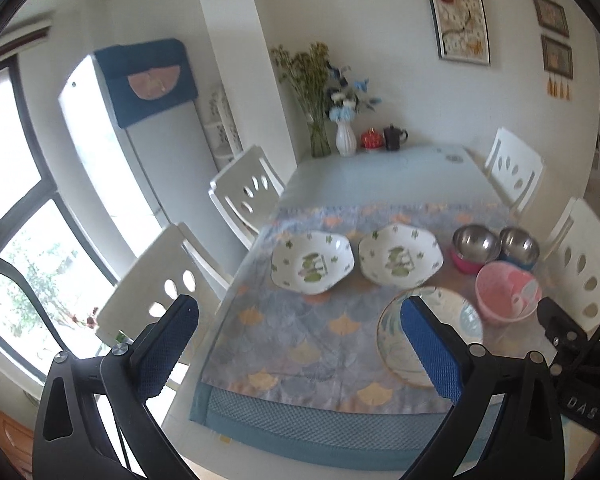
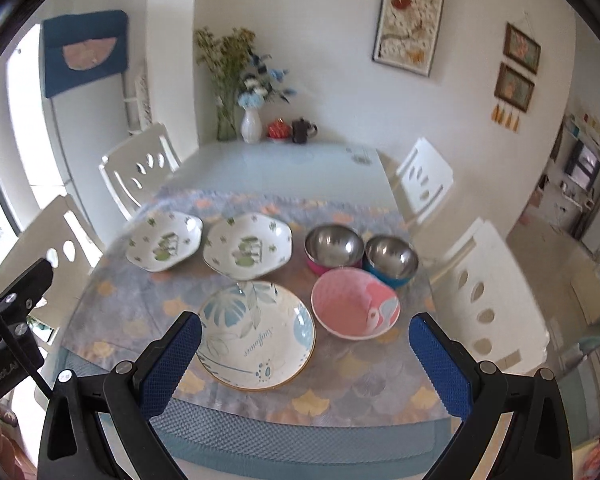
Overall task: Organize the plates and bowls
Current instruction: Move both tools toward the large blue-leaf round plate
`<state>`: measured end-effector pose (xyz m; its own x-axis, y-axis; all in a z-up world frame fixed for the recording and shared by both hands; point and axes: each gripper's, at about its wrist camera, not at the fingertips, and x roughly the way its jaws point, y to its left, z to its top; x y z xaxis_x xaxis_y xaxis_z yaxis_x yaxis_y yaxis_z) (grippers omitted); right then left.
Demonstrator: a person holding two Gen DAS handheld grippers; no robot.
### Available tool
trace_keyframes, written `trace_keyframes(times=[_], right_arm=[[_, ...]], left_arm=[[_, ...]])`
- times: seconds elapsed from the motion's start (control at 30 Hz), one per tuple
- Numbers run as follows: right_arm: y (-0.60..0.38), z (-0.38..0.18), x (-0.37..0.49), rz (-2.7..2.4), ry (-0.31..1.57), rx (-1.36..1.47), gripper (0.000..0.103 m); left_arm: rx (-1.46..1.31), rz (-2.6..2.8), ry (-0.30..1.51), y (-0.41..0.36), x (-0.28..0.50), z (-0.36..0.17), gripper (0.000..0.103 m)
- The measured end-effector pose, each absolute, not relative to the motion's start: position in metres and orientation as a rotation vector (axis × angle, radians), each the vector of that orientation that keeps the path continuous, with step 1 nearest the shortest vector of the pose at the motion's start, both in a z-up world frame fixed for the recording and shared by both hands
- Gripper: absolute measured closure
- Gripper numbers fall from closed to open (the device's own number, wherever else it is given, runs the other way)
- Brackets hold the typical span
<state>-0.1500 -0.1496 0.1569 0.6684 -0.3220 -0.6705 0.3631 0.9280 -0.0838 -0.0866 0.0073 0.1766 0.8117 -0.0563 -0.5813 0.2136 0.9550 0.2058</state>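
Fingers of both grippers stood wide apart, gripping nothing: left gripper [image 1: 300,344] hung over the table's near-left edge, right gripper [image 2: 305,350] above the round leaf-print plate [image 2: 256,334]. On the patterned cloth [image 2: 140,320] of the table [image 2: 268,168], nothing was stacked yet. Back row, l. to r.: two white cactus-print dishes [image 2: 165,246] [image 2: 248,248], side by side; steel bowl w/ pink shell [image 2: 334,250]; steel bowl w/ blue shell [image 2: 392,260], touching or nearly so. Front: leaf-print plate, pink flamingo bowl [image 2: 356,308] just beside it. Judged: task at its start; all six pcs. left to sort.
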Motion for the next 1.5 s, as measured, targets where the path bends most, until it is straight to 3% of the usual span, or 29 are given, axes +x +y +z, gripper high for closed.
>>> trace_keyframes(times=[0.43,0.87,1.13,1.5], right_arm=[[-0.152,0.185,-0.161,-0.374,0.675,0.002,0.0],[-0.163,0.166,-0.113,-0.397,0.595,0.094,0.0],[-0.162,0.168,-0.077,-0.468,0.531,0.121,0.0],[-0.19,0.144,-0.053,-0.606,0.616,0.178,0.0]], left_arm=[[0.269,-0.083,0.567,0.002,-0.096,0.188,0.001],[0.198,-0.15,0.589,0.041,0.006,0.177,0.001],[0.202,-0.31,0.628,0.023,0.052,0.163,0.001],[0.2,-0.485,0.685,-0.012,0.087,0.141,0.002]])
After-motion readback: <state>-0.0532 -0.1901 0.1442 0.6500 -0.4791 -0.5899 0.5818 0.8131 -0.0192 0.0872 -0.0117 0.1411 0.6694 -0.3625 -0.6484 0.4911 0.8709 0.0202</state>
